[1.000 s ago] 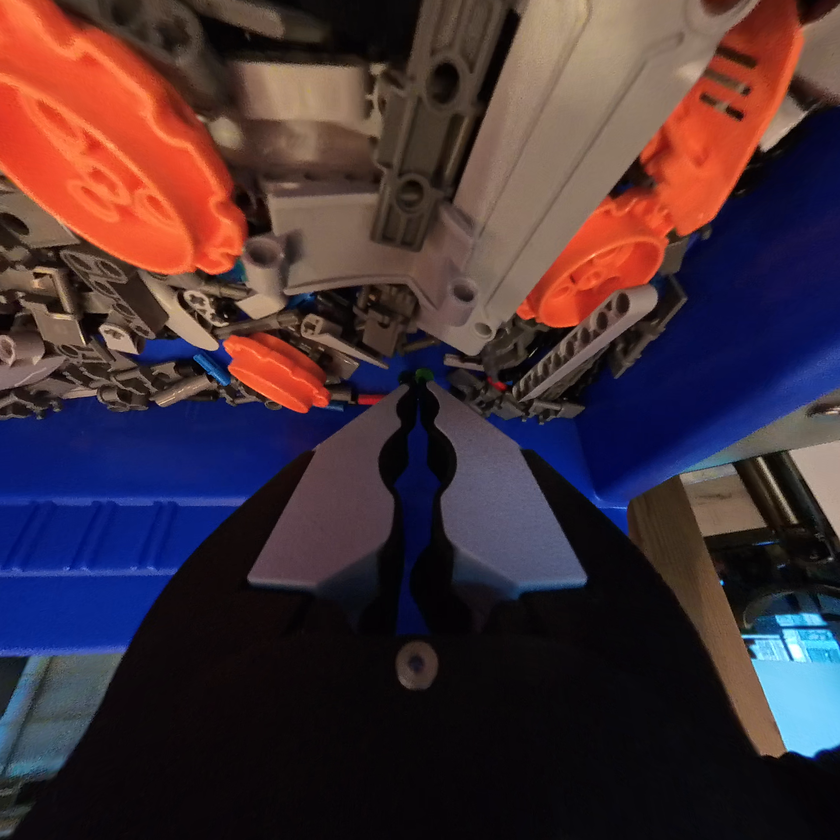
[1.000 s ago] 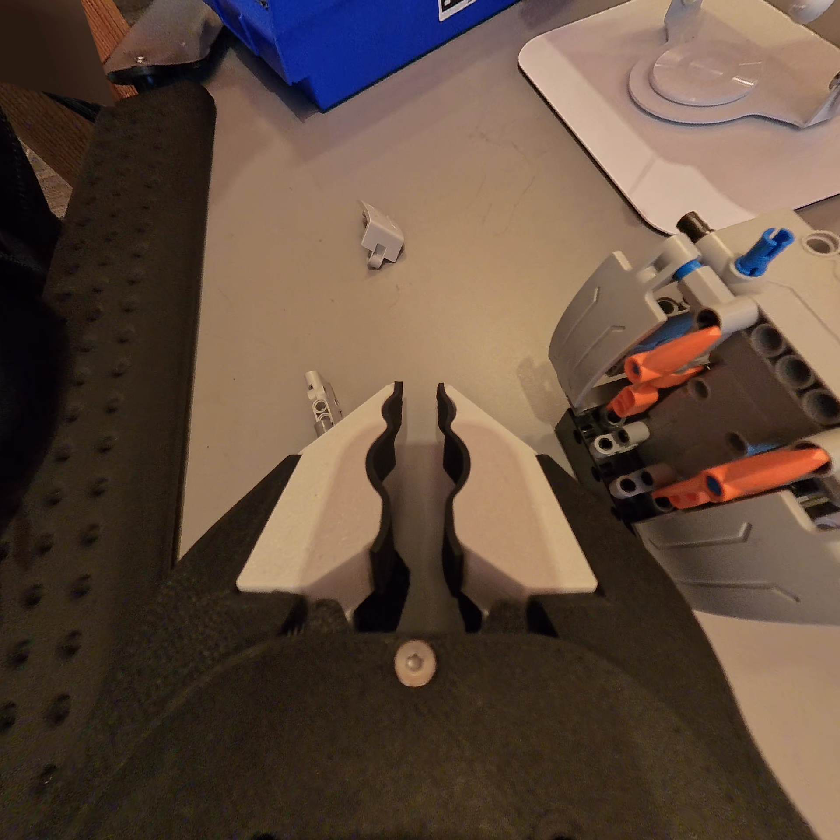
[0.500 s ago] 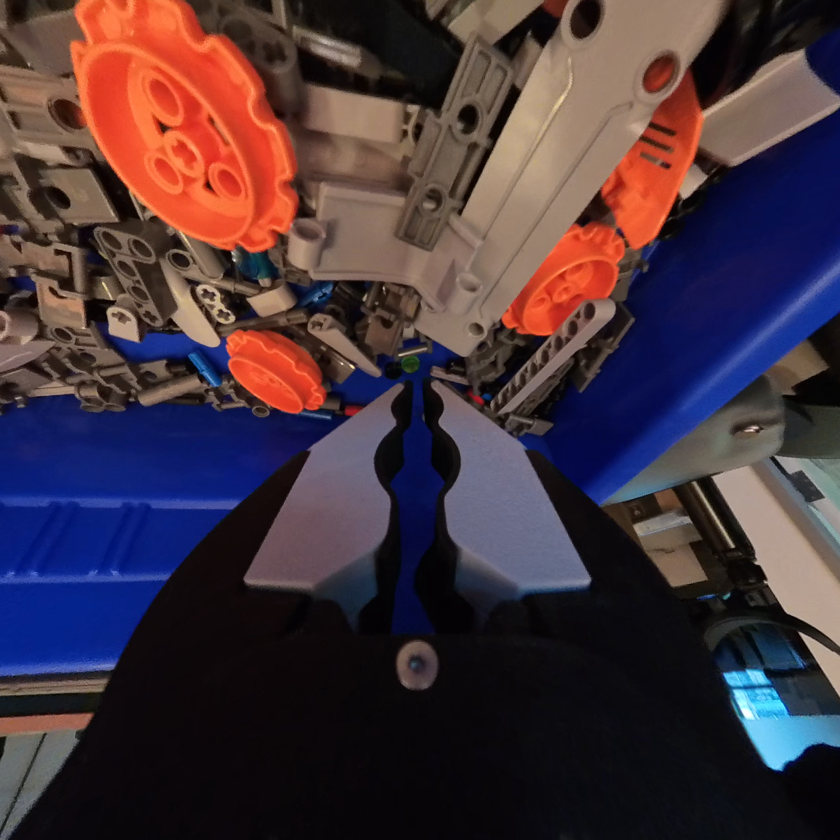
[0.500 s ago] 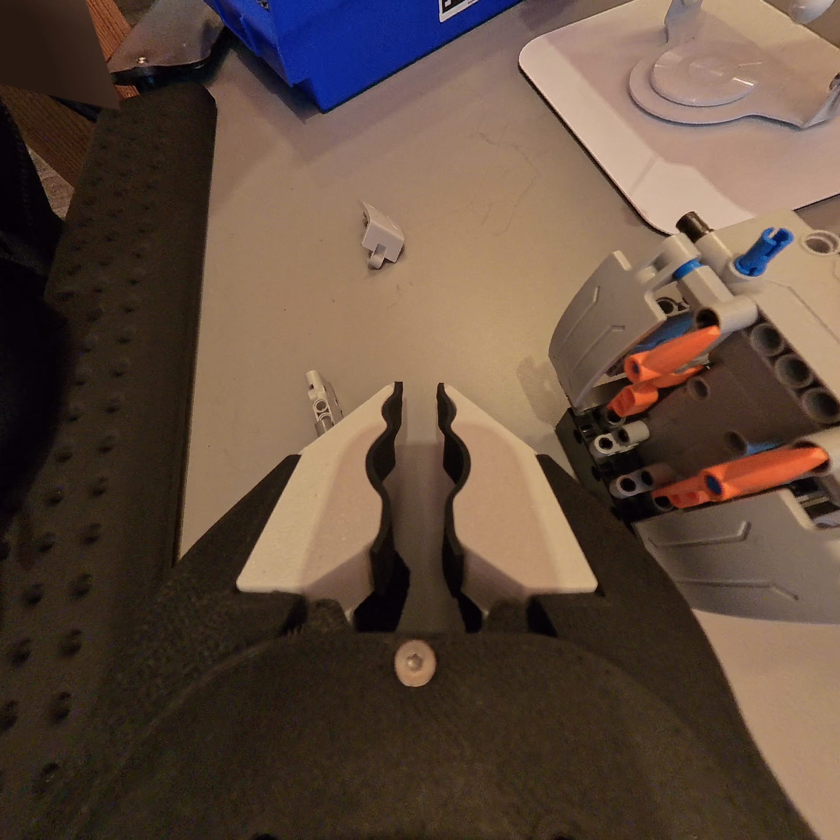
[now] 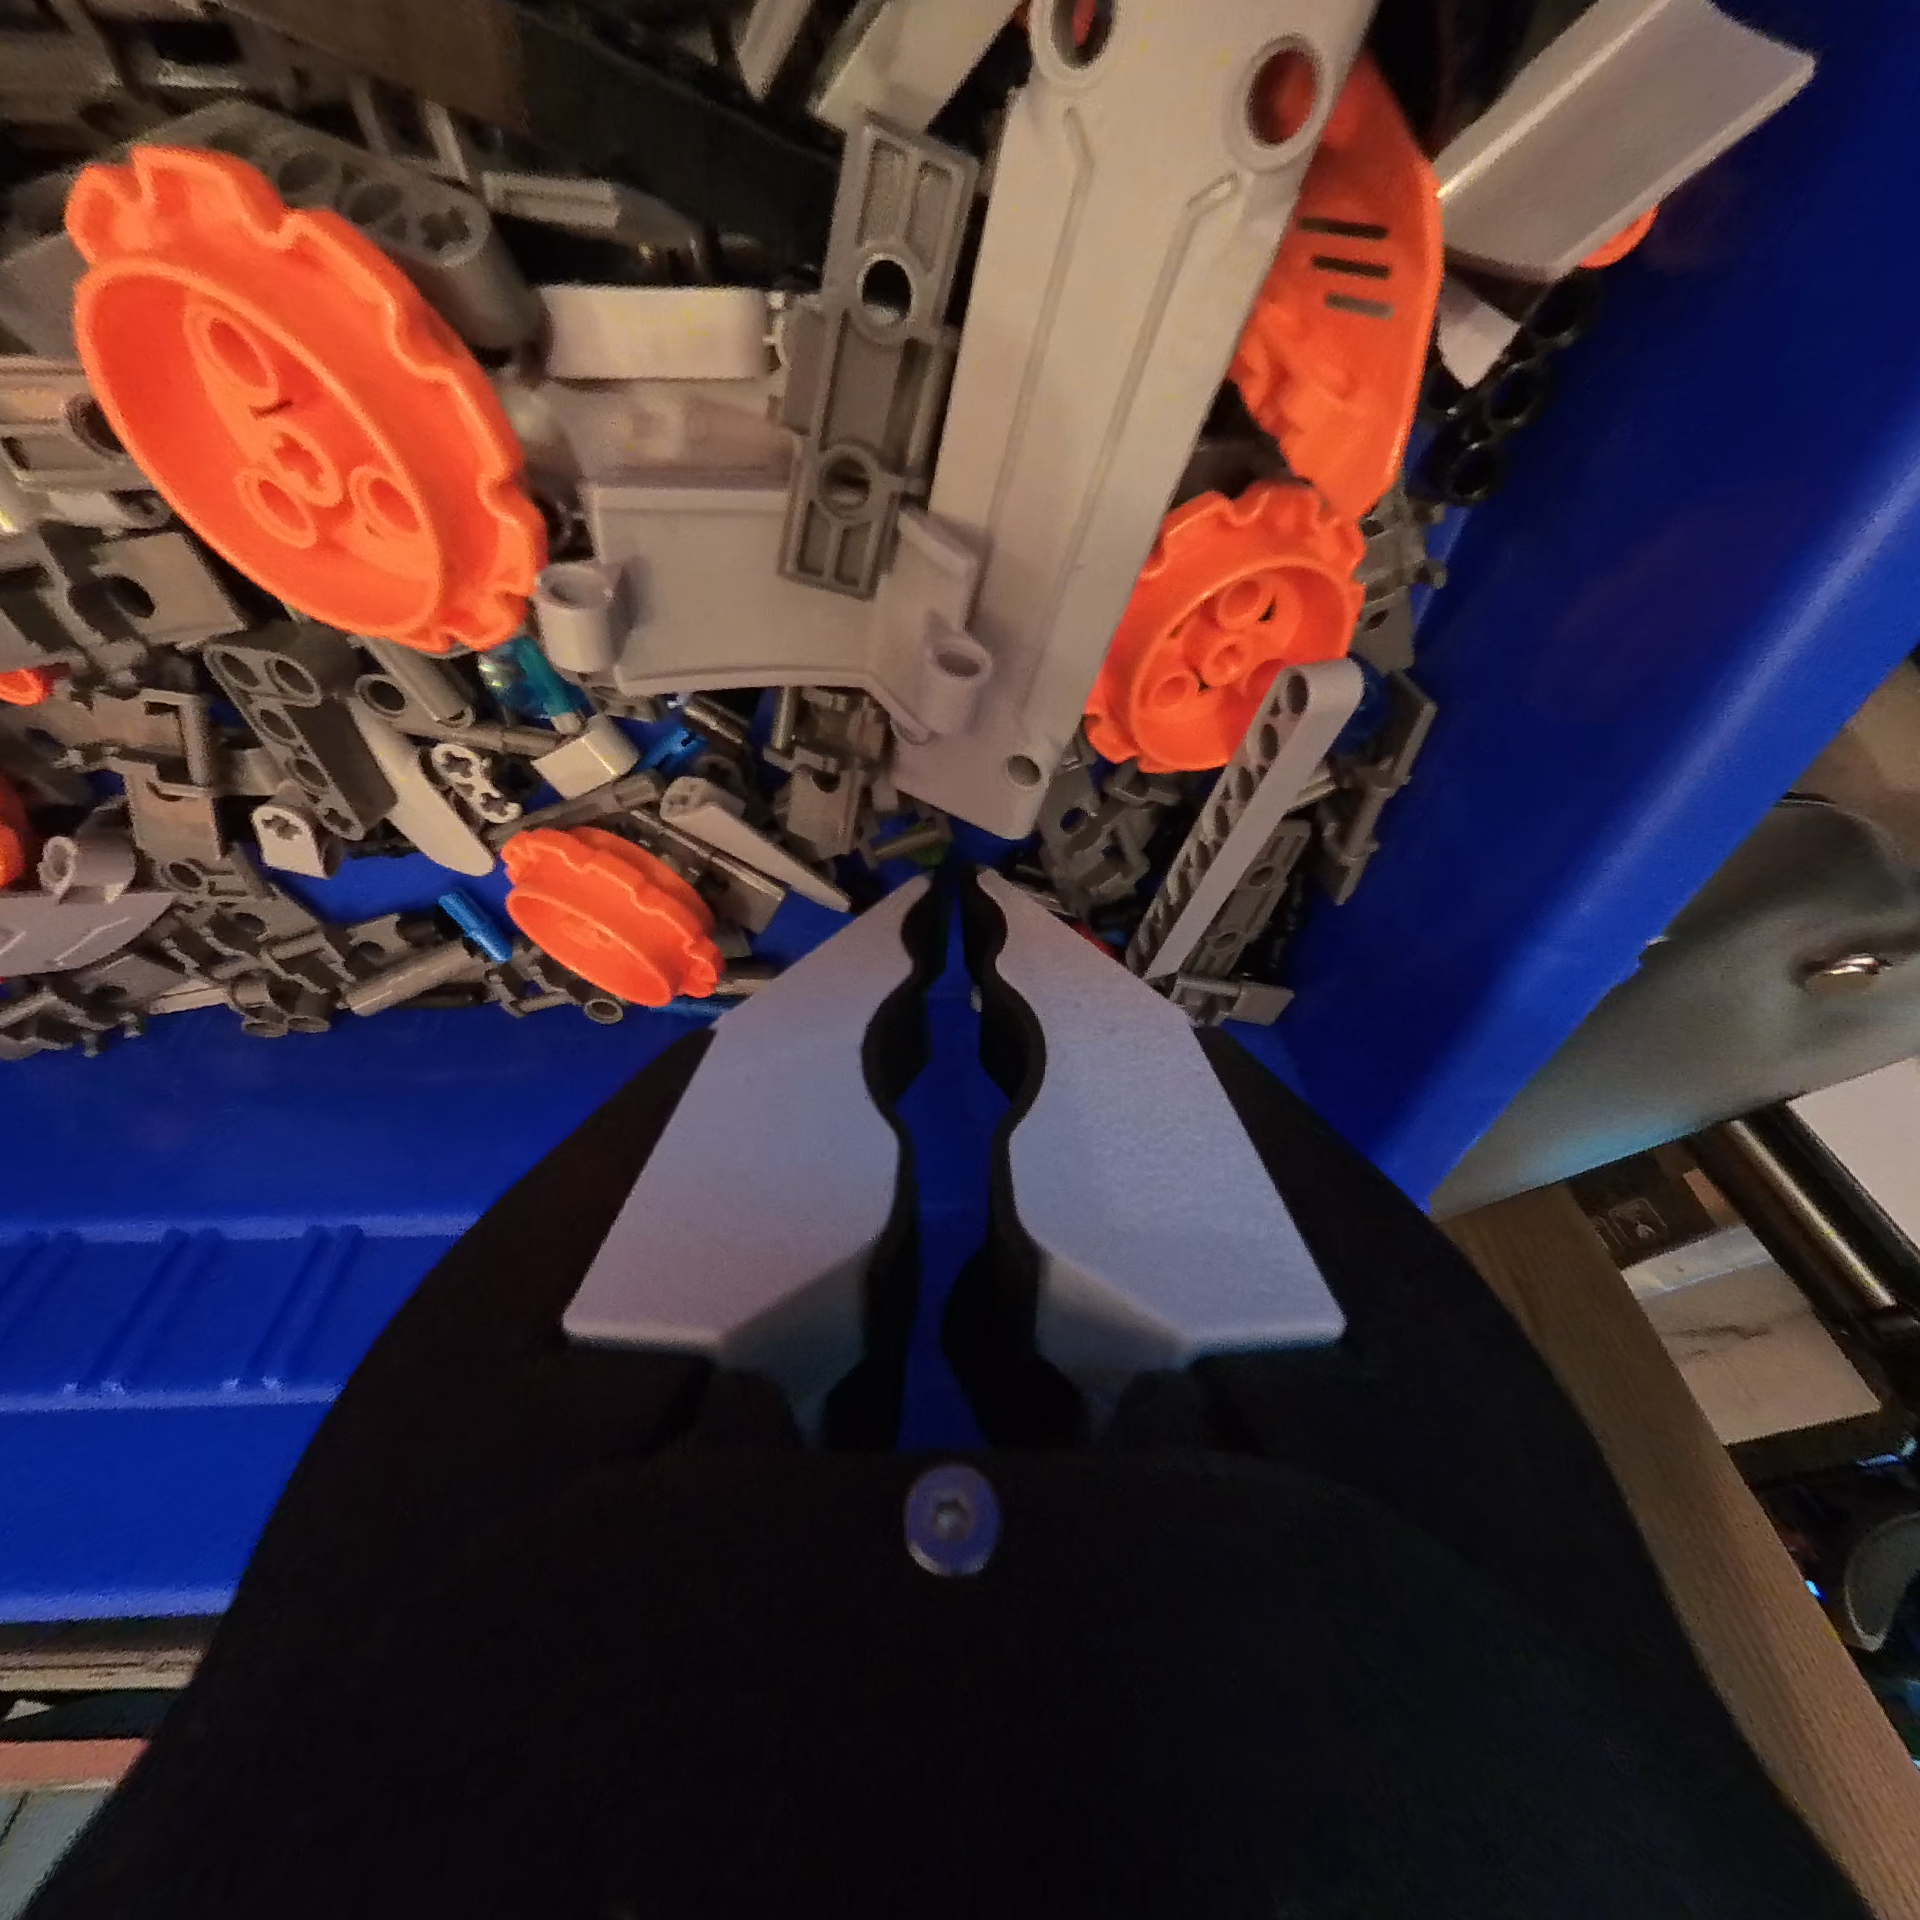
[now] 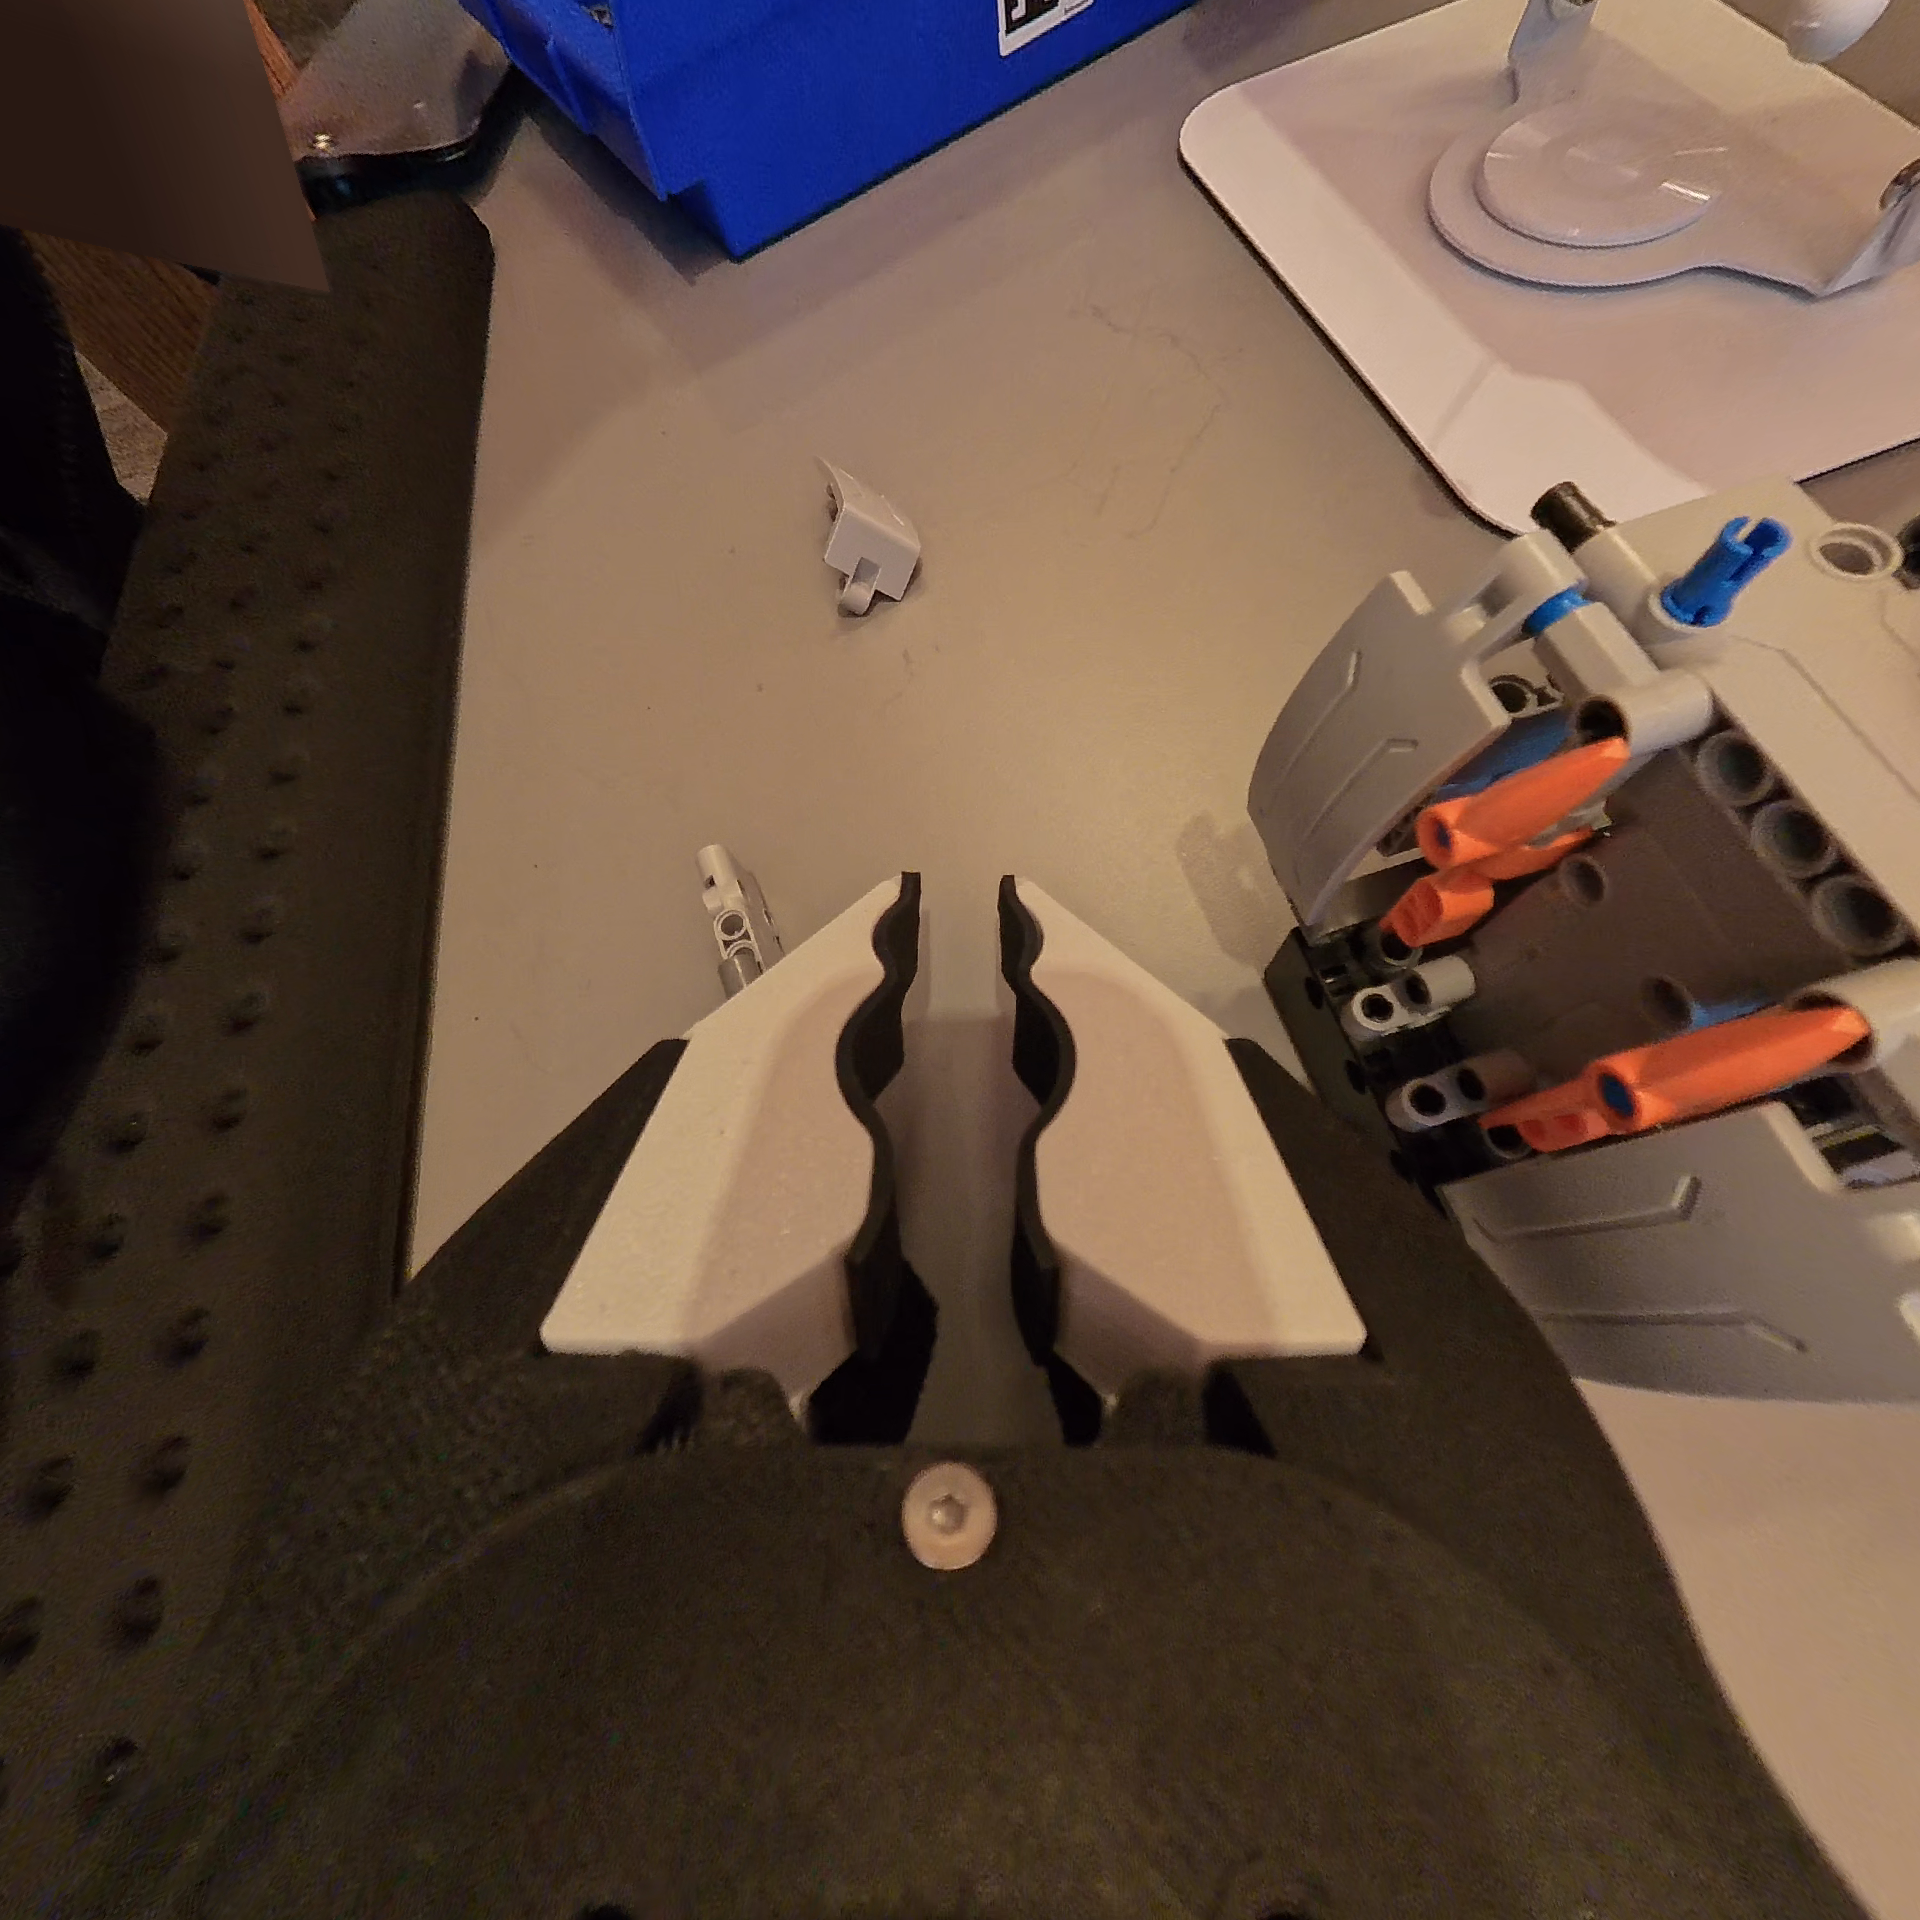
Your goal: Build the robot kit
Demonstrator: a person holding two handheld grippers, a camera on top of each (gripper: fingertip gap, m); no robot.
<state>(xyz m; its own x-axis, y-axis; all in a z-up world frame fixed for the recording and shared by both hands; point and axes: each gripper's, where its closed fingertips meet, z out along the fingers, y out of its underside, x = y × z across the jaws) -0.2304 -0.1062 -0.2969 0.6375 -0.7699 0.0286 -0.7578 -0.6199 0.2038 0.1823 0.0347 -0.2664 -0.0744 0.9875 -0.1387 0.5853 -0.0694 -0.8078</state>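
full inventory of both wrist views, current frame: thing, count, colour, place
blue bin: 1, blue, around the left gripper; also top of right view
orange toothed wheels: 3 whole ones, orange, on the parts pile
long grey panel: 1, light grey, leaning across the pile
loose small parts: many, mostly grey, bin floor
holed beam: 1, grey, right of the fingertips
grey table: 1, under the right gripper
small grey piece: 1, on the table ahead
small connector: 1, light grey, beside the left fingertip
built assembly: 1, grey with orange and blue pins, right
white mat: 1, top right
left gripper: nearly closed, tips at the pile
right gripper: open, empty
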